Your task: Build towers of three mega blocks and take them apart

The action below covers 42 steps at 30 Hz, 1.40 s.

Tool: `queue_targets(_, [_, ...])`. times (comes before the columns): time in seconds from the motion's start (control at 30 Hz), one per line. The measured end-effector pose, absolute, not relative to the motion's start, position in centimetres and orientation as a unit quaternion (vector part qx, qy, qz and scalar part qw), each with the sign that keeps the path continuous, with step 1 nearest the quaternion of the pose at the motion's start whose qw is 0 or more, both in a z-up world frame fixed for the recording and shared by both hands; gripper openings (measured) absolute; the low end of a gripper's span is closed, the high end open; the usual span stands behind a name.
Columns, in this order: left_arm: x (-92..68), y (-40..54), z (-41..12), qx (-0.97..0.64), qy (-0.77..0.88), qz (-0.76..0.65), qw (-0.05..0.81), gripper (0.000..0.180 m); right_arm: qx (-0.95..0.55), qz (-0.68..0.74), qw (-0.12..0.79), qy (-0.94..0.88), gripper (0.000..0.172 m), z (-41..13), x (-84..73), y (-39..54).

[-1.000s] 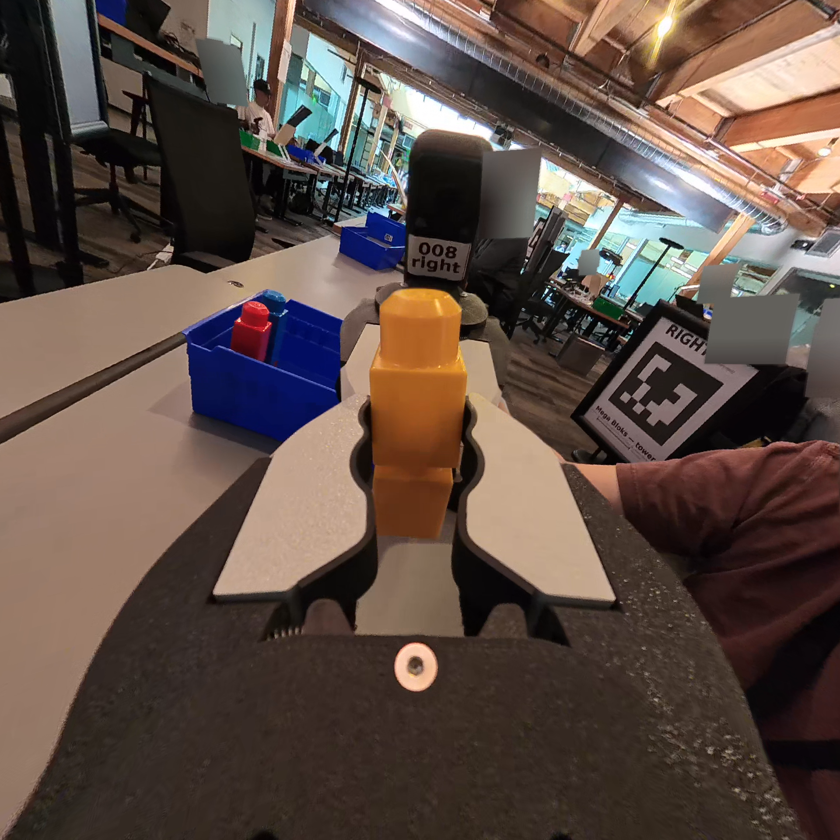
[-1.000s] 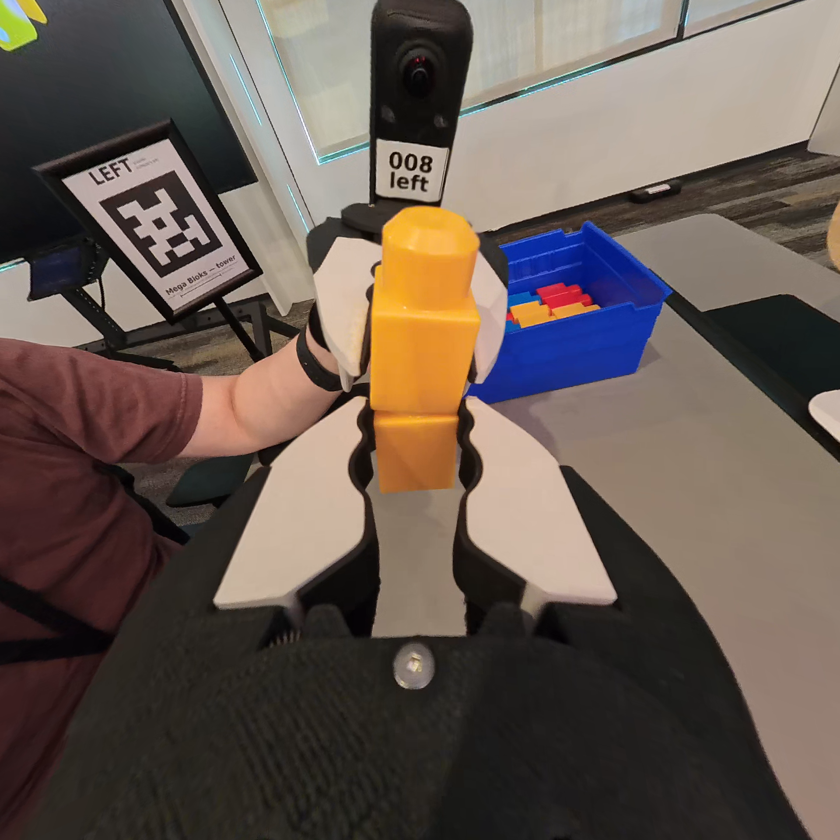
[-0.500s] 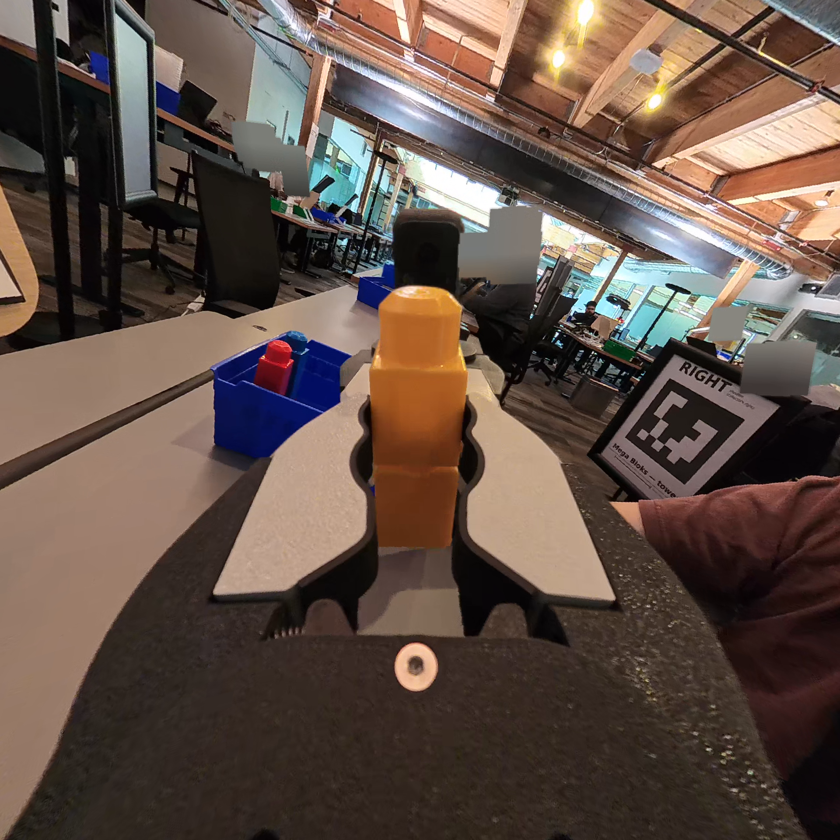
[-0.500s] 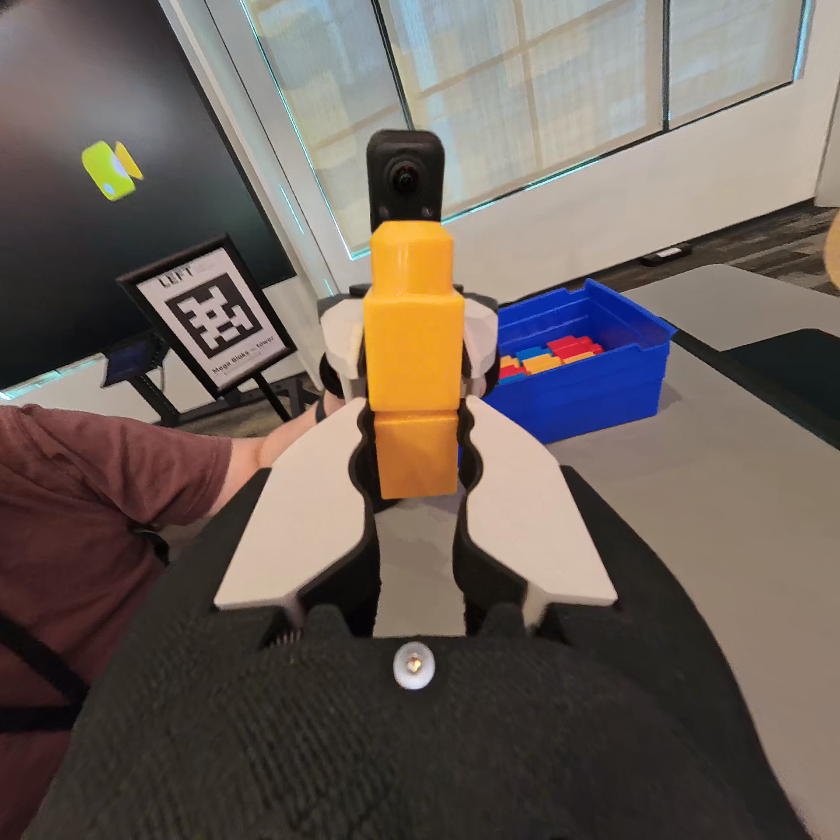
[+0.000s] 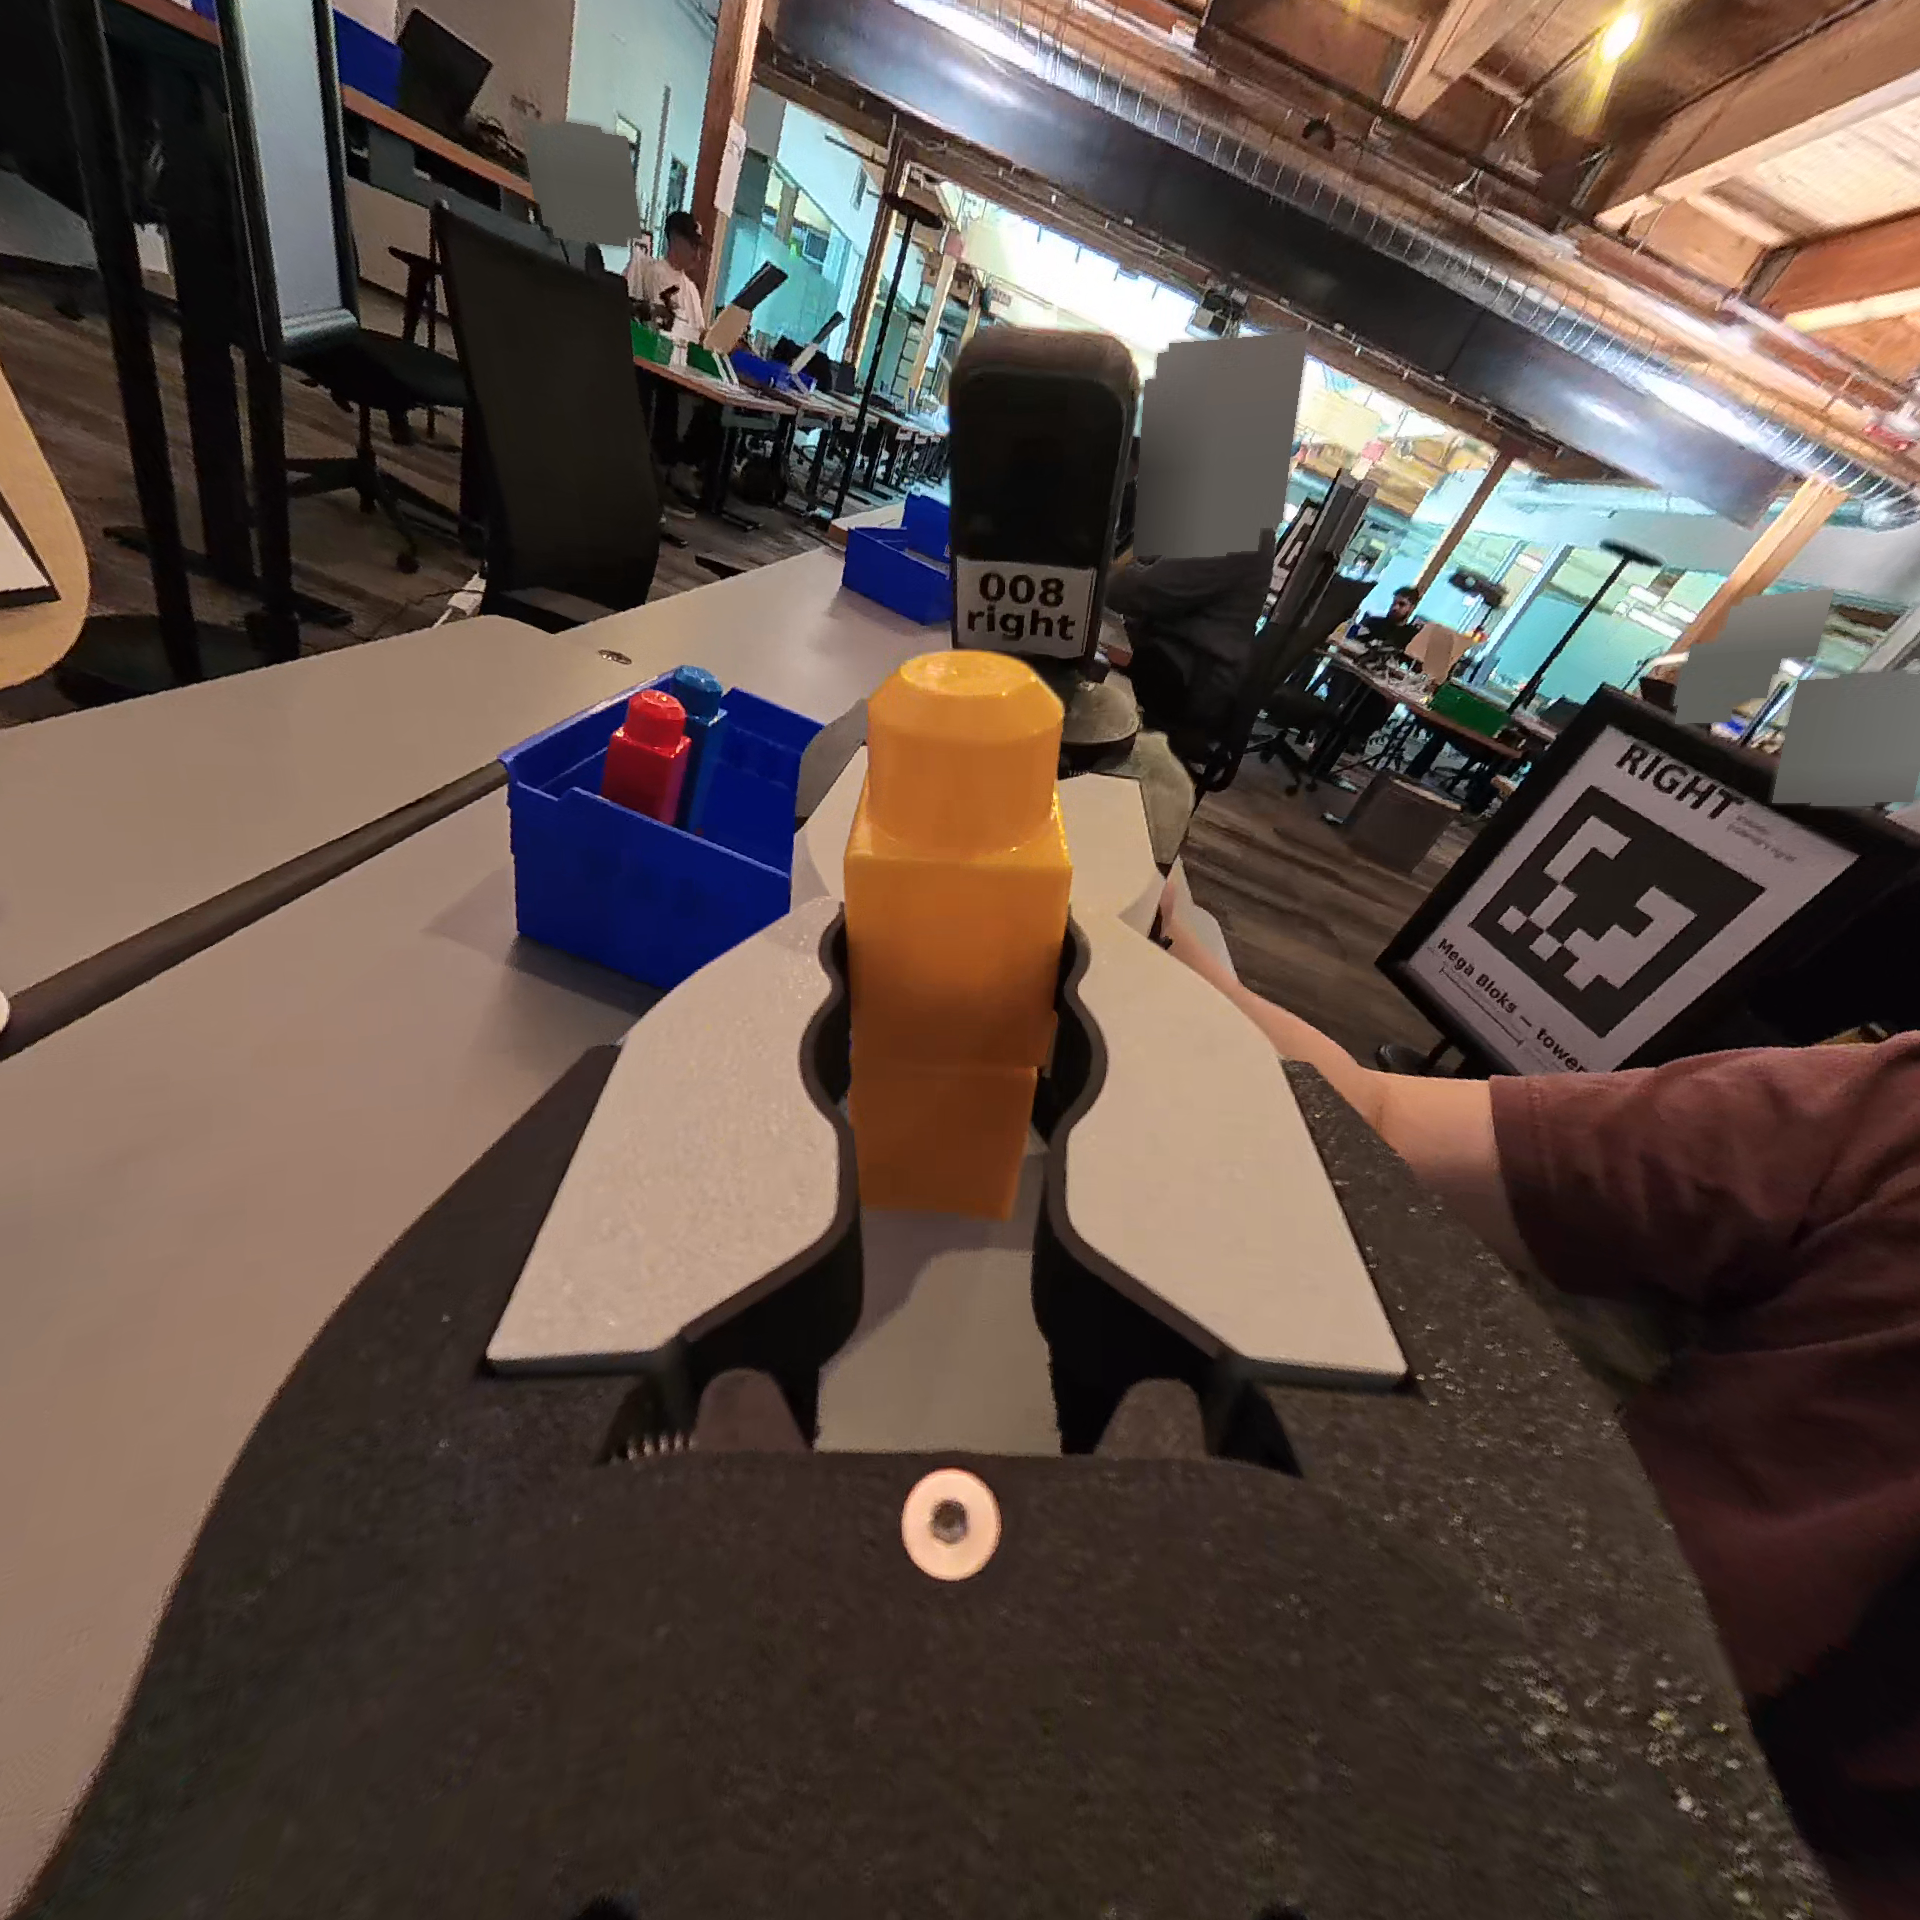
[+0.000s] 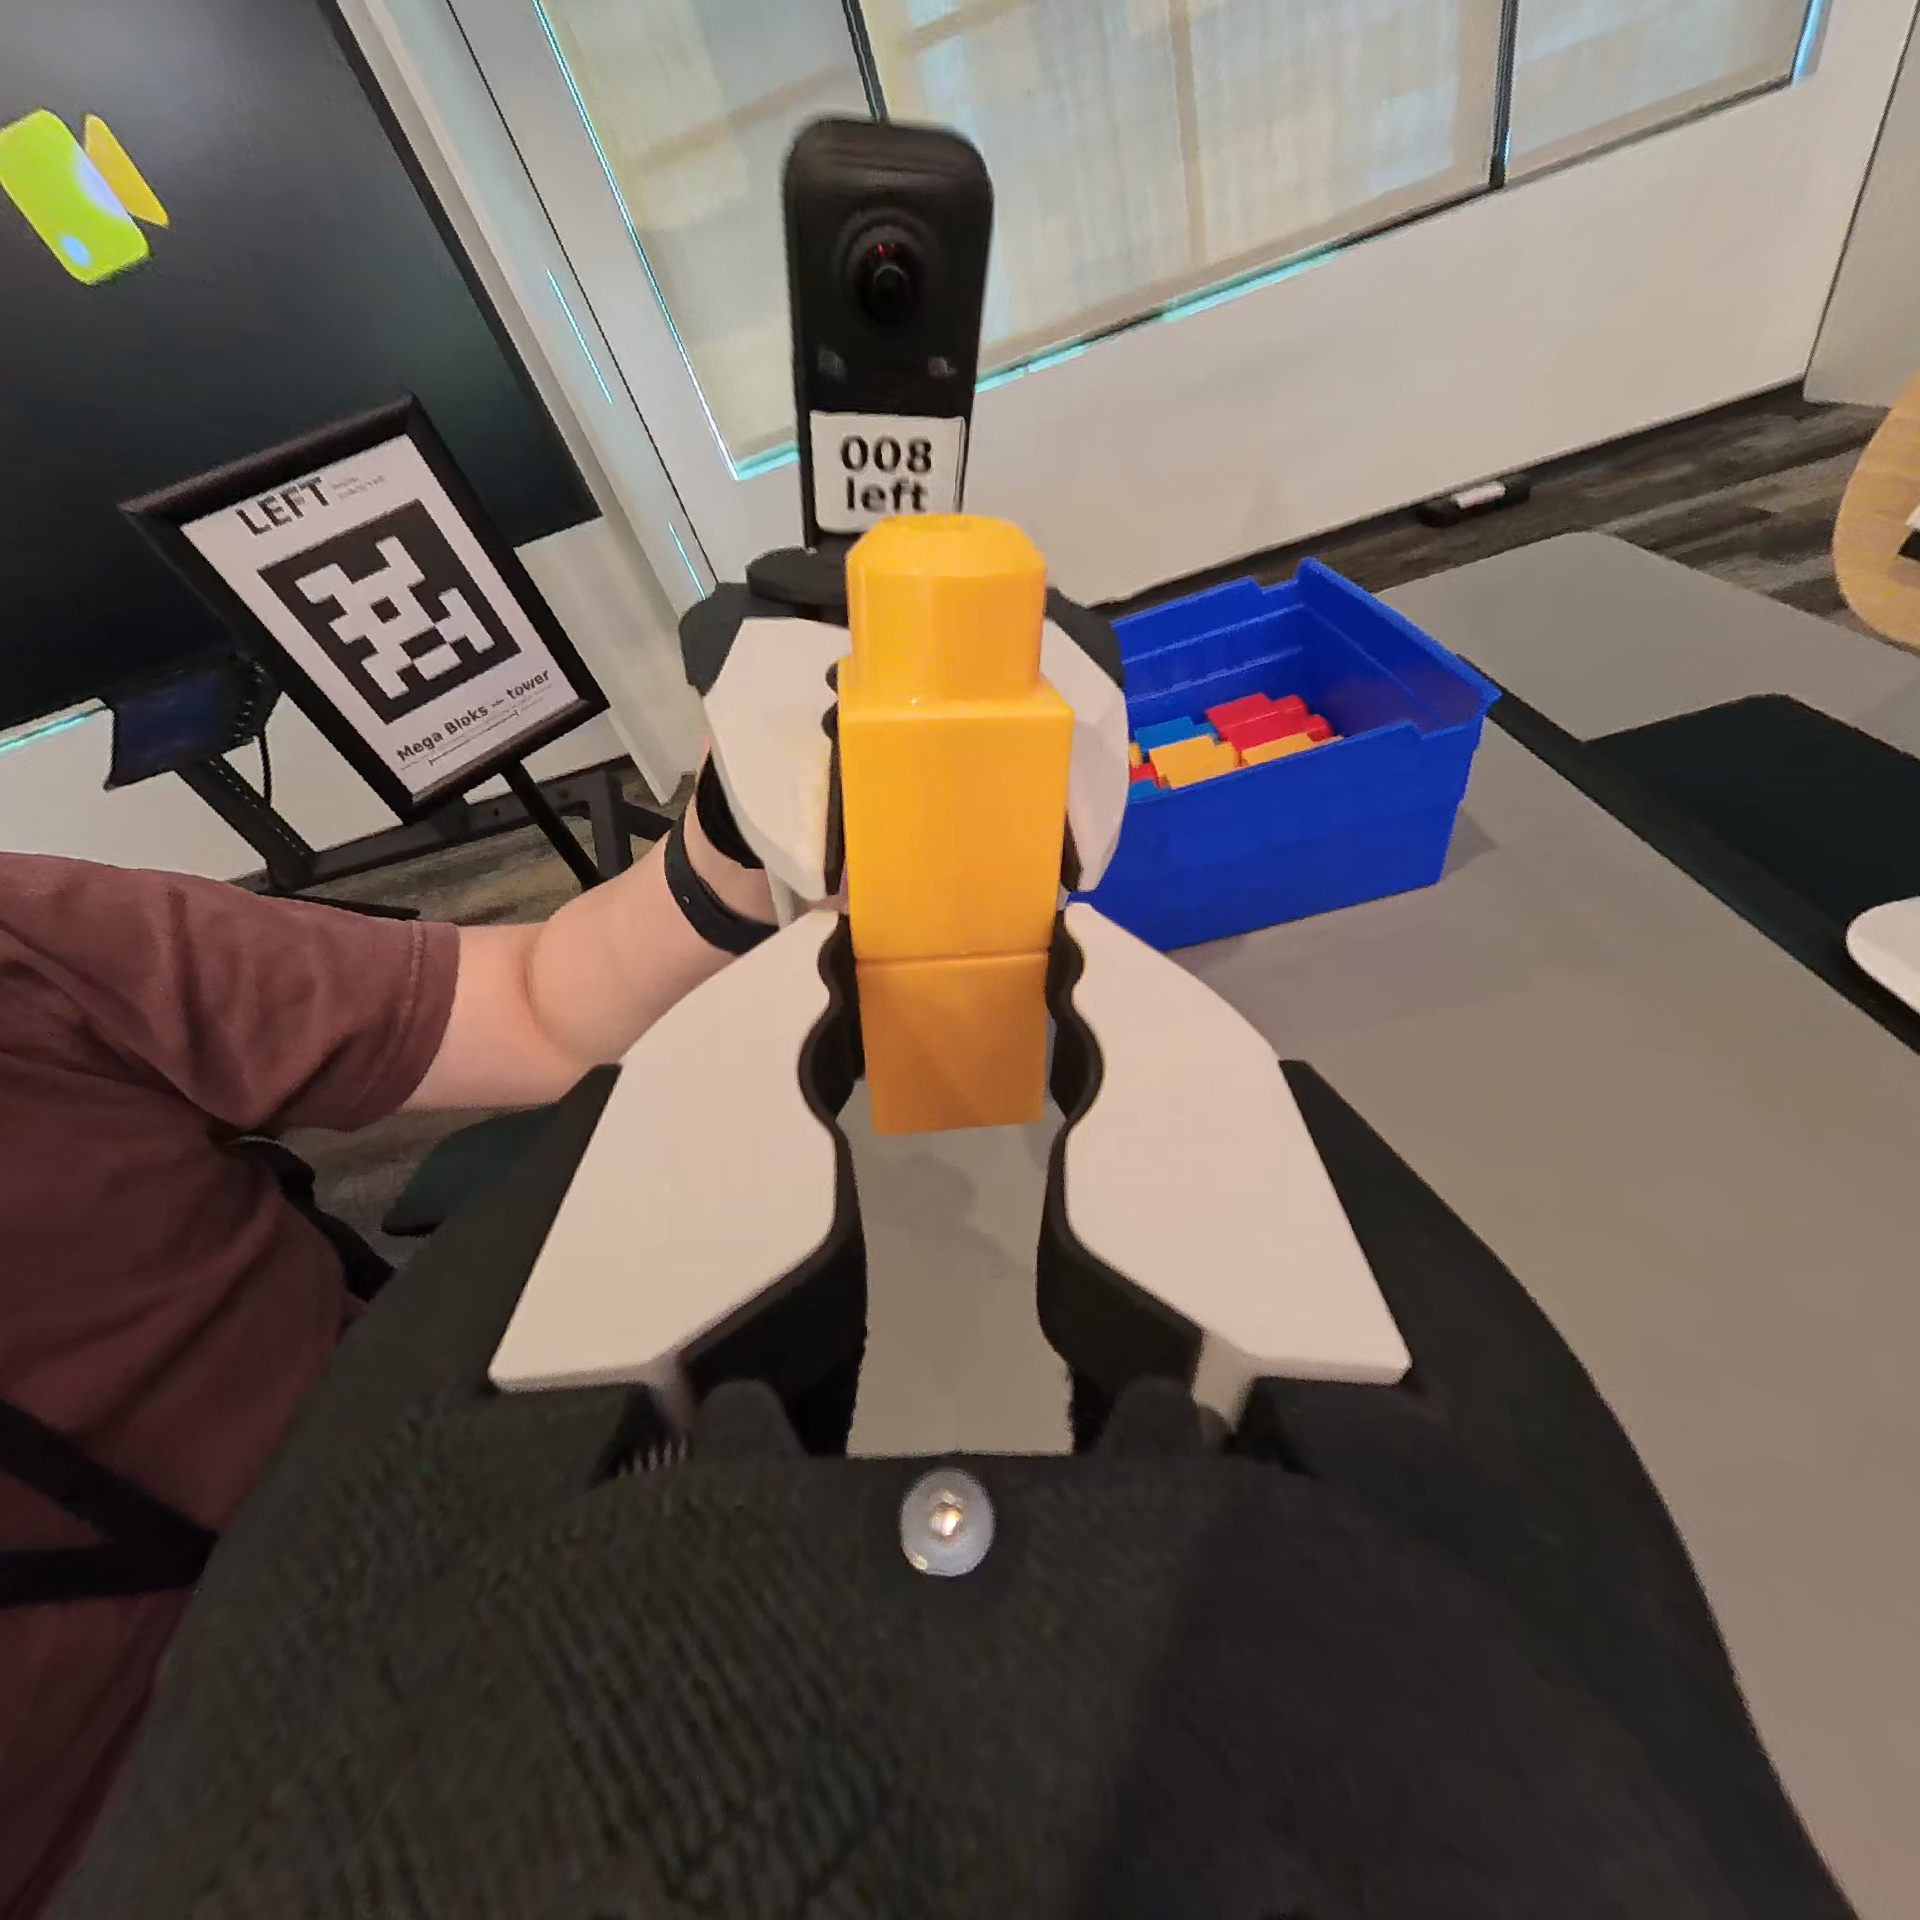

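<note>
Two orange mega blocks are stacked into one column held in the air over the grey table. My left gripper is shut on the upper orange block; in the right wrist view its fingers clamp that block from the far side. My right gripper is shut on the lower orange block. The two grippers face each other across the column. The blocks are still joined at their seam.
A small blue bin on the table holds an upright red block and a blue block. A larger blue bin holds several loose red, blue and orange blocks. Framed marker signs stand beside the table.
Both grippers tilted upward with the orange column, then came back down. Both grips stayed the same and the two blocks stayed joined.
</note>
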<state>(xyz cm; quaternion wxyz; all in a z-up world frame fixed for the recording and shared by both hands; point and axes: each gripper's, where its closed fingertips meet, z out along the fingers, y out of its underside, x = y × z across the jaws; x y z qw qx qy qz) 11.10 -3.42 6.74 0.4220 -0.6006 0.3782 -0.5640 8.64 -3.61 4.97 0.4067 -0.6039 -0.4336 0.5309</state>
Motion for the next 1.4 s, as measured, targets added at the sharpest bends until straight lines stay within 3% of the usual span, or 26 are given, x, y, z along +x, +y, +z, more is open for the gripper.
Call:
queue_targets(0.1, [10.9, -3.7, 7.6, -0.588, 0.365, -0.597, 0.406, 0.036, -0.58, 0.559, 0.413, -0.425, 0.037, 5.9, 8.4, -4.0])
queue_targets(0.17, [10.7, -3.9, 8.1, -0.579, 0.359, -0.61, 0.405, 0.036, -0.595, 0.544, 0.414, -0.423, 0.06, 5.3, 8.1, -3.6])
queue_targets(0.2, [10.6, -4.0, 8.2, -0.579, 0.36, -0.609, 0.405, 0.036, -0.598, 0.54, 0.412, -0.426, 0.063, 5.1, 8.0, -3.6])
queue_targets(0.3, [10.4, -3.6, 8.1, -0.585, 0.364, -0.588, 0.425, 0.036, -0.588, 0.559, 0.384, -0.441, 0.038, 4.7, 7.8, -4.5])
queue_targets(0.33, [10.4, -3.5, 8.2, -0.586, 0.362, -0.587, 0.426, 0.036, -0.588, 0.559, 0.383, -0.441, 0.037, 4.7, 7.8, -4.5])
queue_targets(1.4, [10.2, -3.8, 6.3, -0.604, 0.39, -0.582, 0.381, 0.037, -0.603, 0.547, 0.337, -0.473, 0.037, 2.5, 7.4, -5.2])
